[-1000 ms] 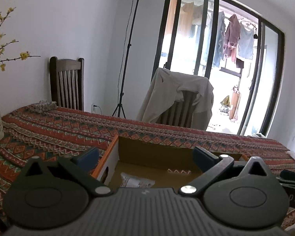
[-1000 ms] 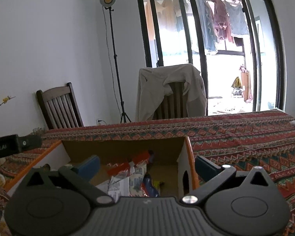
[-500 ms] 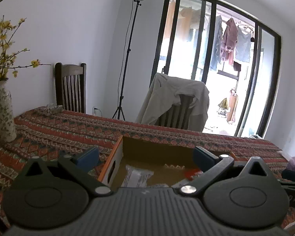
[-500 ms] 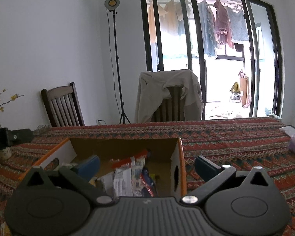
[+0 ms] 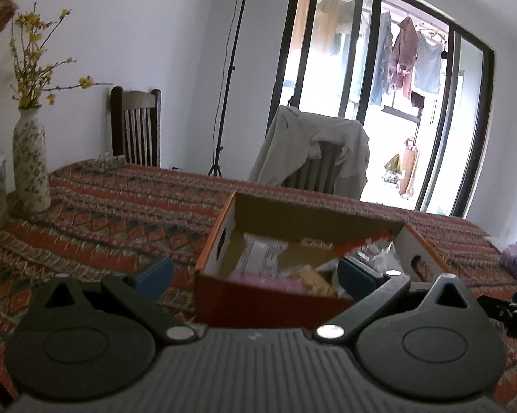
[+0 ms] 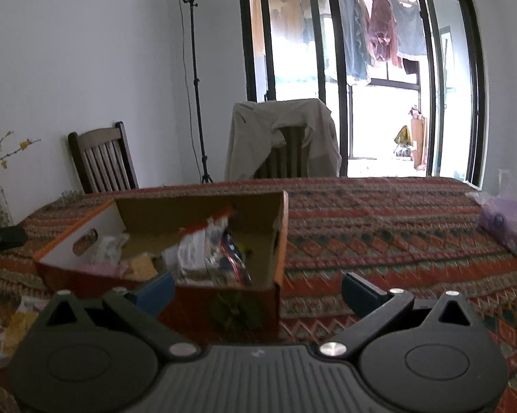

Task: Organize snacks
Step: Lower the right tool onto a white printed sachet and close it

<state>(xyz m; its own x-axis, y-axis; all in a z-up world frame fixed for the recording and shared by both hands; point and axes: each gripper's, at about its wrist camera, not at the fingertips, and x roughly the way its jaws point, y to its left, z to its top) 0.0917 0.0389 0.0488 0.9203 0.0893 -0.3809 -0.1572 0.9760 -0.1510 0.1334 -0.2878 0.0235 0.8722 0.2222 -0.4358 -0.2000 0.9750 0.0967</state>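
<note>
An open cardboard box with orange edges (image 5: 217, 237) (image 6: 280, 227) stands on the patterned tablecloth and holds several snack packets (image 5: 260, 253) (image 6: 206, 251). My left gripper (image 5: 255, 273) is open and empty, just in front of the box's near wall. My right gripper (image 6: 258, 287) is open and empty, in front of the box's near right corner. A yellow packet (image 6: 15, 327) lies on the cloth at the lower left of the right wrist view.
A patterned vase with yellow flowers (image 5: 29, 165) stands at the table's left. A purple bag (image 6: 506, 216) lies at the right edge. Two chairs (image 6: 103, 158), one draped with a jacket (image 6: 282, 137), stand behind the table. A lamp stand (image 6: 196, 79) is by the wall.
Both grippers have pulled back and risen from the box, so more of its inside and near wall shows. Both stay open.
</note>
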